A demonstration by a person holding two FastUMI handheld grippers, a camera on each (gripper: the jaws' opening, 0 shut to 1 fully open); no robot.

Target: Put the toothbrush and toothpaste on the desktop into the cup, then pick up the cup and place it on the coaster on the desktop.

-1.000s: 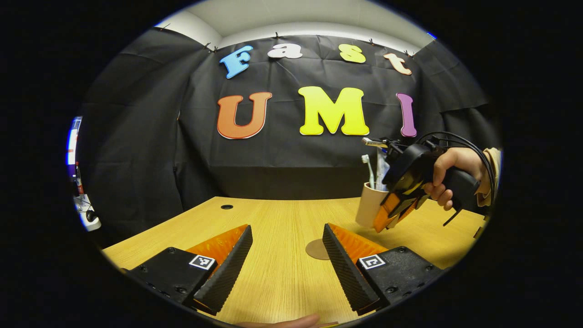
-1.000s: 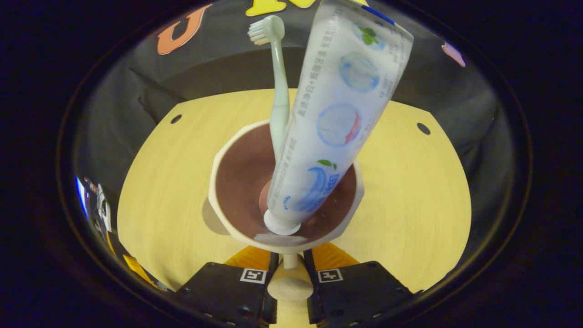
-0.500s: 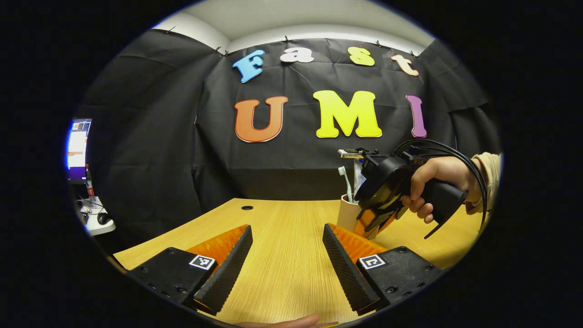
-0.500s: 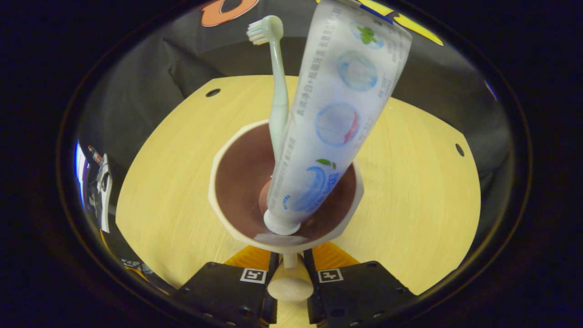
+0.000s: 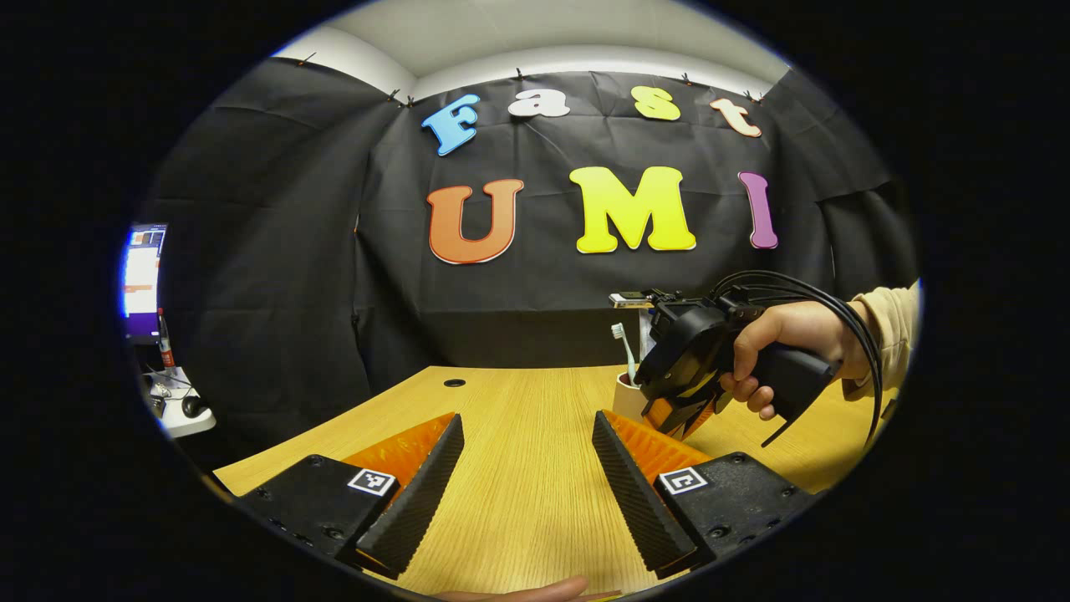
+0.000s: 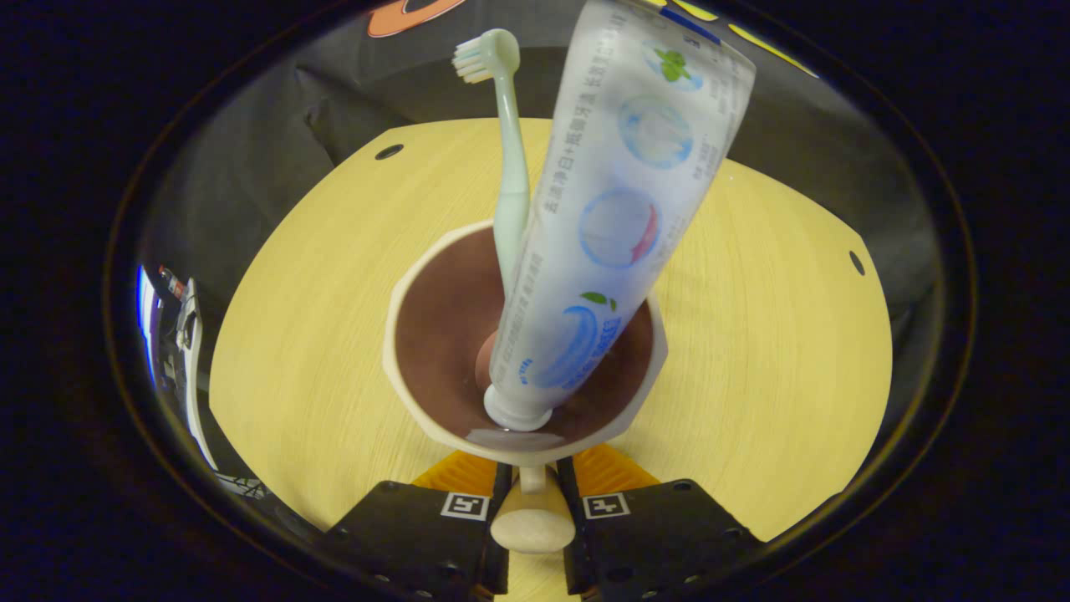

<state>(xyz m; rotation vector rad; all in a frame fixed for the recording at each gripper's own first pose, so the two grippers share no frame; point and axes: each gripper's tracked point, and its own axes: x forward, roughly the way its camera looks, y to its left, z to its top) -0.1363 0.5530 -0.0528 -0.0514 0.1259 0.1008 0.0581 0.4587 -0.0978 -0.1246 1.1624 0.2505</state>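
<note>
Lowered cup [image 6: 435,334], handle pinched between right jaws.

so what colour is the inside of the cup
Dark reddish brown inside the cup, with a cream rim; clearest in the right gripper view.

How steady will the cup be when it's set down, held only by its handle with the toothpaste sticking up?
Probably a bit top-heavy: the toothpaste and toothbrush stand far above the cup rim and lean. The right gripper clamps only the handle, so the cup may swing. The rigid-looking cup should not deform.
</note>
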